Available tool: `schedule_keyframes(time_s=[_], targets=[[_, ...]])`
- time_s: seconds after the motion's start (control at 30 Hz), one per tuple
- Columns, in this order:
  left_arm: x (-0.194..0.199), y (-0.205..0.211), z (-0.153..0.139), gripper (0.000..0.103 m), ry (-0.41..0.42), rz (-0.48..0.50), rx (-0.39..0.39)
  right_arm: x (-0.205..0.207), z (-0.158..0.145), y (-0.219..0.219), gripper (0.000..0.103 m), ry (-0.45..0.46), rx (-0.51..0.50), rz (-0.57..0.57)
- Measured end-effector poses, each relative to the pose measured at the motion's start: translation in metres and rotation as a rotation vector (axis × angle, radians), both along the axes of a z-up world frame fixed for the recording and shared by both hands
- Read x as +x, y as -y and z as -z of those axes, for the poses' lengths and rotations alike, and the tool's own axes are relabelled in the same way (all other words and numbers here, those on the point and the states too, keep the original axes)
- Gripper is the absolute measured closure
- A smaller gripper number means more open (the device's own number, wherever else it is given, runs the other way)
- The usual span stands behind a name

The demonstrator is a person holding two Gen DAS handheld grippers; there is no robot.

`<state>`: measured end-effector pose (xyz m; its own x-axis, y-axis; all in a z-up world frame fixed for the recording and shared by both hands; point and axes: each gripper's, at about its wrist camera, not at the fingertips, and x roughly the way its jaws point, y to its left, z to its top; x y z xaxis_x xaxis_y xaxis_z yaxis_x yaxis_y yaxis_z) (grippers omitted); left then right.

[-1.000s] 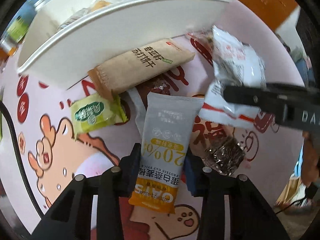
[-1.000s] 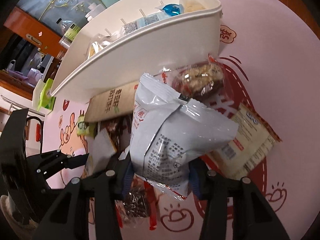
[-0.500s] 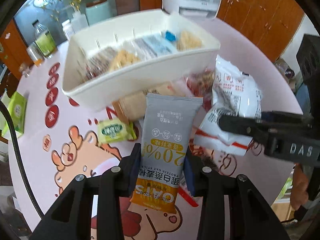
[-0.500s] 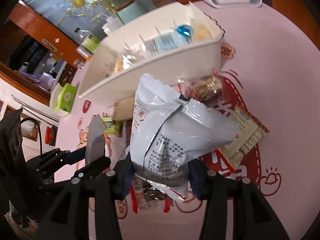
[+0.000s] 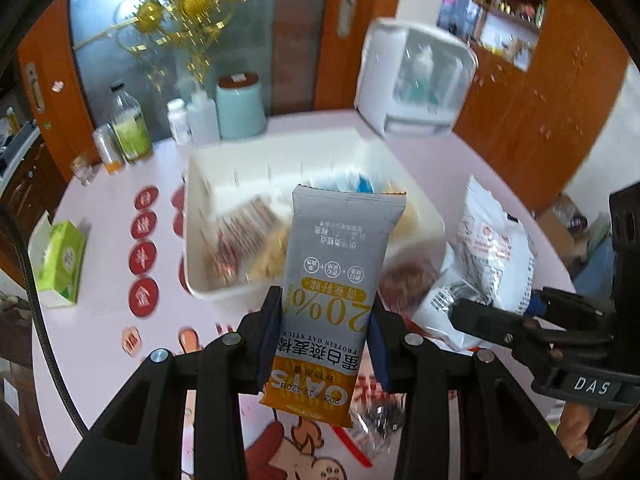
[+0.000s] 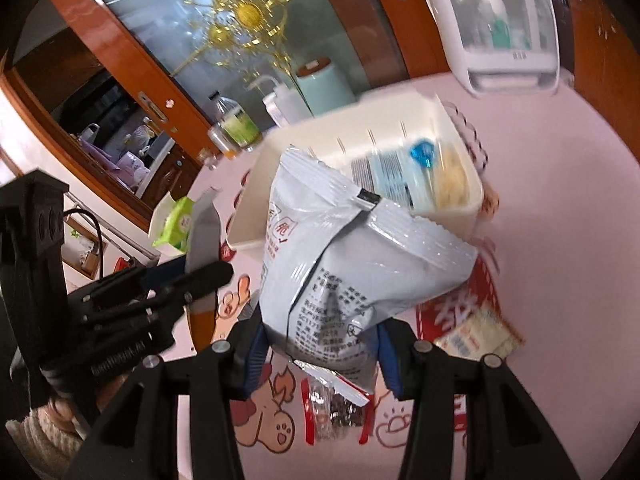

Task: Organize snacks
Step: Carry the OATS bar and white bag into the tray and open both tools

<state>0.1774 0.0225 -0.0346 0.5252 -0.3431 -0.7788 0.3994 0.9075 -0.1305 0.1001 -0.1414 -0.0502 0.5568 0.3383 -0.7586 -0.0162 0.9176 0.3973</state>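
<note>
Grey-and-orange foil oat bar wrapper [image 5: 332,280], light and fairly stiff, pinched low across its width between left gripper [image 5: 325,340] jaws; puffy white crinkly snack bag [image 6: 344,264], soft, slippery, clamped near its base in right gripper [image 6: 318,352], white plastic bin [image 5: 224,294] beyond both

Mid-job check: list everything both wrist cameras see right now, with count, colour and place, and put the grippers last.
oat bar: one, grey and orange, clamped in the left gripper, above the table.
snack bag: one, silver-white, clamped in the right gripper.
bin: one, white, mid-table, several snack packets inside.
loose snacks: a few, cream, silver and red, on the table near the bin.
table: one, pink cover with cartoon prints.
tissue box: one, green, left table edge.
bottles and jars: several, clear and white, far edge.
canister: one, pale teal, behind the bin.
appliance: one, white, far side.
left gripper: black, shut on the oat bar.
right gripper: black, shut on the snack bag.
</note>
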Motion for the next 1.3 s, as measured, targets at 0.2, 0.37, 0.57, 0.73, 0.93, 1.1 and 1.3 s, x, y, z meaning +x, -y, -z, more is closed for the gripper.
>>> schedule_keyframes(time_s=[0.2, 0.37, 0.57, 0.73, 0.93, 1.1, 1.3], targets=[[0.023, -0.004, -0.030, 0.065, 0.070, -0.043, -0.036, 0.024, -0.033, 0.011, 0.055, 0.085, -0.045, 0.023], [0.045, -0.006, -0.056, 0.065, 0.126, -0.090, -0.071, 0.045, -0.061, 0.018, 0.055, 0.158, -0.078, 0.046], [0.066, -0.006, -0.087, 0.065, 0.207, -0.146, -0.114, 0.071, -0.096, 0.021, 0.055, 0.254, -0.110, 0.072], [0.080, -0.002, -0.098, 0.064, 0.251, -0.182, -0.122, 0.096, -0.100, 0.013, 0.055, 0.267, -0.137, 0.060], [0.103, 0.006, -0.082, 0.064, 0.245, -0.196, -0.092, 0.122, -0.079, 0.003, 0.055, 0.217, -0.163, 0.039], [0.125, 0.012, -0.054, 0.064, 0.221, -0.224, -0.032, 0.143, -0.054, 0.001, 0.054, 0.153, -0.194, 0.047], [0.158, 0.008, -0.010, 0.016, 0.129, -0.273, 0.048, 0.166, -0.013, 0.005, 0.042, 0.081, -0.191, 0.039]])
